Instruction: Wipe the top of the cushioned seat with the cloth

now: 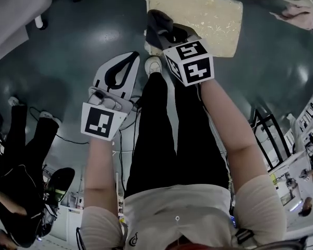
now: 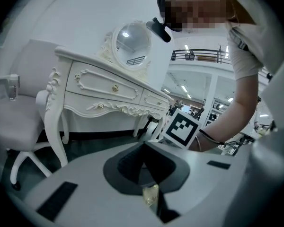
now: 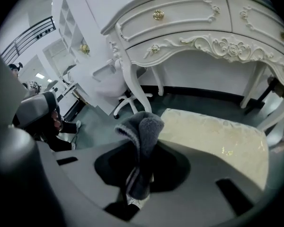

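My right tongs (image 3: 135,183) are clamped on the grey cloth (image 3: 143,129), a folded wad sticking out past the tips. The cushioned seat (image 3: 217,141) lies at 3 o'clock of the cloth, which is by its near corner; I can't tell if they touch. My left tongs (image 2: 149,186) are pressed together, empty, off at 8 o'clock. My plan: lower the wad flat, press lightly, sweep overlapping strokes to the far edge.
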{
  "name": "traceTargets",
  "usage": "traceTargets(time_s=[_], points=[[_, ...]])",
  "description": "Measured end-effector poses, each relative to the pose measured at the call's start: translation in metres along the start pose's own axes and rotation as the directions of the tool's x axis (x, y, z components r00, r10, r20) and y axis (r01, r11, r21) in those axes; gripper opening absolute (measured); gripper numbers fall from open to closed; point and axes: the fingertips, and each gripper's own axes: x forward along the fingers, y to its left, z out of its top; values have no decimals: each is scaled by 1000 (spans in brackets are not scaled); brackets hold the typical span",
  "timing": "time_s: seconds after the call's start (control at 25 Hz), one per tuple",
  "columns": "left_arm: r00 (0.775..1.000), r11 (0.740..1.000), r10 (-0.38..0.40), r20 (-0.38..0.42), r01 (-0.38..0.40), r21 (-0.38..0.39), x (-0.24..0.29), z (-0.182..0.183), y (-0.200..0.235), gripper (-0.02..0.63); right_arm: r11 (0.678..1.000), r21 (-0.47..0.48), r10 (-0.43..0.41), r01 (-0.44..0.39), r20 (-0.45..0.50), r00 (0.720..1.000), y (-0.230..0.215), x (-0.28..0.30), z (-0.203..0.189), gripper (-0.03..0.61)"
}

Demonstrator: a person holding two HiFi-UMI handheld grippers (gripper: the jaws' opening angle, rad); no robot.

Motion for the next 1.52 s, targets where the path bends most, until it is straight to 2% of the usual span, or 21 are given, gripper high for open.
traceTargets(time_s=[0.28, 0.68, 1.52], points=[[1000, 1000, -26, 1, 26, -17, 10, -7, -5, 12, 999, 8, -36, 36, -51, 998, -19, 19, -14, 72], [1000, 999, -25, -4, 25, -33, 42, -12, -22, 12, 998, 13, -54, 55, -83, 995, -68, -2, -30, 74], [995, 996, -90, -41, 89, -33, 146, -28, -134, 12, 991, 15, -129, 131, -66, 989, -209, -76, -80, 77]])
